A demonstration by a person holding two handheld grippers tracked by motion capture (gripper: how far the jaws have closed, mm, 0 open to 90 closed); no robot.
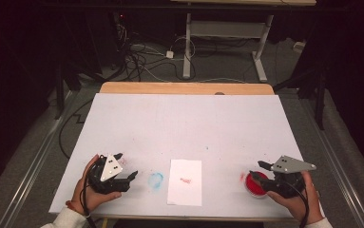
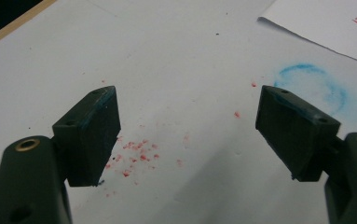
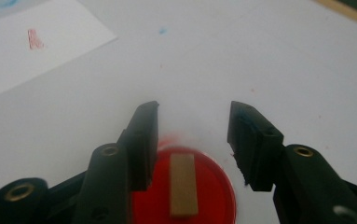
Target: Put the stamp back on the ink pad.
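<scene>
Stamp [image 3: 183,185]: tan block on red ink pad [image 3: 213,196], its near edge cut off.
Right gripper [image 3: 192,135]: jaws apart, astride stamp, apparently not touching.
Left gripper [image 2: 188,133]: jaws wide apart over desk [image 2: 176,56].
Paper [image 1: 185,182]: red print, unreadable.

1. The left gripper [image 1: 125,167] has a black body topped by a grey three-cornered plate with small dark screw holes.
2. The right gripper [image 1: 259,170] is black too, with the same grey plate on top.
3. A black cable trails from each gripper toward the near edge of the bench.
4. The fingers [image 2: 90,135] are blocky black pads, each with small screw holes; brass-coloured eyelets sit in the arms behind them.
5. White sleeve cuffs [image 1: 65,219] cover both wrists; a reddish band sits at the left one.
</scene>
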